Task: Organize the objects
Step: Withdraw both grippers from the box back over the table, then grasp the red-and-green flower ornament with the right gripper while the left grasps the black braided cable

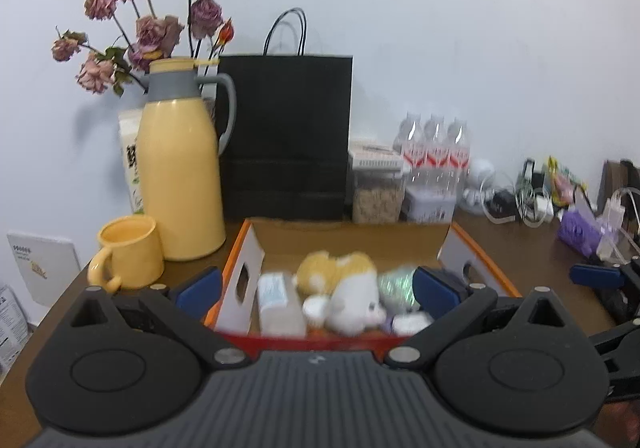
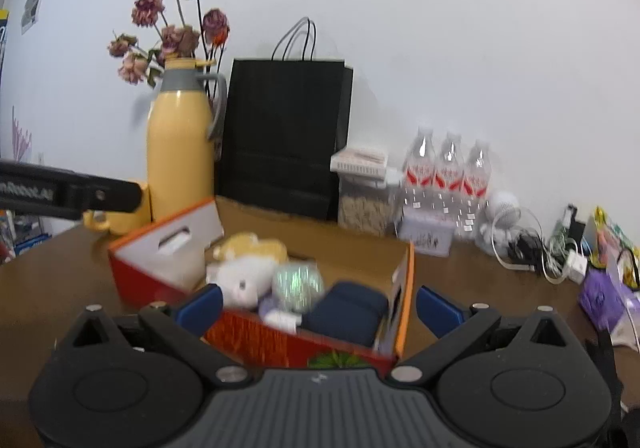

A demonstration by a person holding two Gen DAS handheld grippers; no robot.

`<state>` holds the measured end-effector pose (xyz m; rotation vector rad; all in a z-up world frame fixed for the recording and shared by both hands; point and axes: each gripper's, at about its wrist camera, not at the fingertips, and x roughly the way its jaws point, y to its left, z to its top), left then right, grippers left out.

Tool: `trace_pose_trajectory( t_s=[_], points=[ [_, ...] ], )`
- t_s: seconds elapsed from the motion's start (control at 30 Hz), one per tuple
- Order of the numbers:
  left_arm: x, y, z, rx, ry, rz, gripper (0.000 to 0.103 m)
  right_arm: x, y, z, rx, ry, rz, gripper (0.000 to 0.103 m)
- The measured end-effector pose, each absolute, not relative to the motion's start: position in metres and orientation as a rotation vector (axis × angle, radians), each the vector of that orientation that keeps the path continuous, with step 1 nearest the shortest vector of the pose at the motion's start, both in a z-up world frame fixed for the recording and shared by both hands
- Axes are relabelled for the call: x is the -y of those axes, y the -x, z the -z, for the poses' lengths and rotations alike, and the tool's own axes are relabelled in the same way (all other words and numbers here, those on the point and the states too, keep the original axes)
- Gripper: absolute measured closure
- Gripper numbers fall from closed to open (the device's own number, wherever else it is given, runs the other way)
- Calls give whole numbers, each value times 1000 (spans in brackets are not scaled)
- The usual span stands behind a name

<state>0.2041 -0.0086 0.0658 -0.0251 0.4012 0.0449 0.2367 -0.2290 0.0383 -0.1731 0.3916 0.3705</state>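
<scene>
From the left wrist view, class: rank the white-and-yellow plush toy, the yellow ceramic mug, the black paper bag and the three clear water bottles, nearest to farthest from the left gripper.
1. White-and-yellow plush toy: inside the cardboard box, just ahead of the left gripper.
2. Yellow ceramic mug: front left.
3. Black paper bag: behind the box, centre.
4. Three clear water bottles: by the wall, back right; close to the bag's depth.

bright, even light; blurred, fisheye-warped edges.

Both units alike: left gripper (image 1: 316,288) and right gripper (image 2: 319,302) each show a grey ribbed centre plate, two black rounded housings with embossed circles, triangular cut-outs, silver pivot screws, black linkage arms and blue pads on the jaws; white lettering on left unit's side.
</scene>
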Motion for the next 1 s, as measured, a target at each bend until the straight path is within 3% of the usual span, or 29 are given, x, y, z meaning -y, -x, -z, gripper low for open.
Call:
trace_pose_trajectory(
  t_s=[0.6,1.0],
  points=[
    [-16,-149,-13,-558,54,-79,0,271,-181,22,-578,187,-346,0],
    [-10,-145,18,-634,-15,-106,0,263,-208,46,-616,148,-307,2]
  ],
)
